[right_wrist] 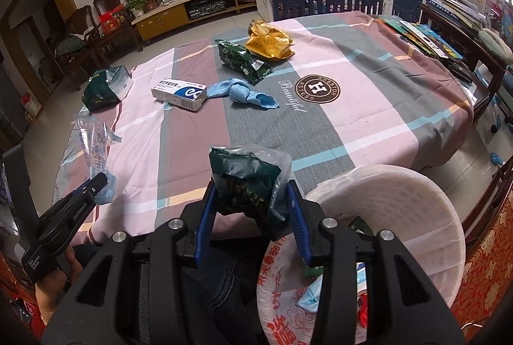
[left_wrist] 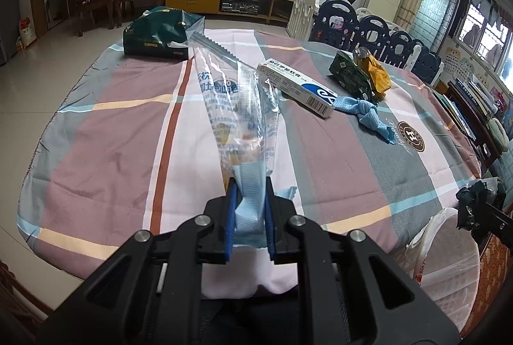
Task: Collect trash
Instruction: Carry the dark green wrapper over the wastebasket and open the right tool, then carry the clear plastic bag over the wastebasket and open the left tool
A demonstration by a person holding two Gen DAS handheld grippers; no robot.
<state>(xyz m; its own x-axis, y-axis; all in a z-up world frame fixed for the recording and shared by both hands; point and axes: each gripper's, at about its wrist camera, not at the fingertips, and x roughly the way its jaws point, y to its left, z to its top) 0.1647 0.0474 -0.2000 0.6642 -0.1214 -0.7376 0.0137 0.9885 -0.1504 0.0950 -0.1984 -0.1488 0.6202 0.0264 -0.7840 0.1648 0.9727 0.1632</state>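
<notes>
A crumpled dark green wrapper [right_wrist: 247, 184] with clear film around it is pinched in the right claw [right_wrist: 251, 210], held above the near edge of the desk [right_wrist: 368, 127] and just left of a white basket [right_wrist: 400, 200] lined with a printed plastic bag. The left claw [left_wrist: 250, 200] is pressed onto the pale blue end of a long clear plastic wrapper [left_wrist: 231, 101] with blue print, which stretches away over the striped cloth. Farther out on the desk lie a white and blue carton [left_wrist: 298, 88], a knotted blue cloth [left_wrist: 368, 114], a green packet [left_wrist: 351, 75] touching a yellow packet [left_wrist: 378, 72], and a dark green bag [left_wrist: 157, 37] at the far left edge.
</notes>
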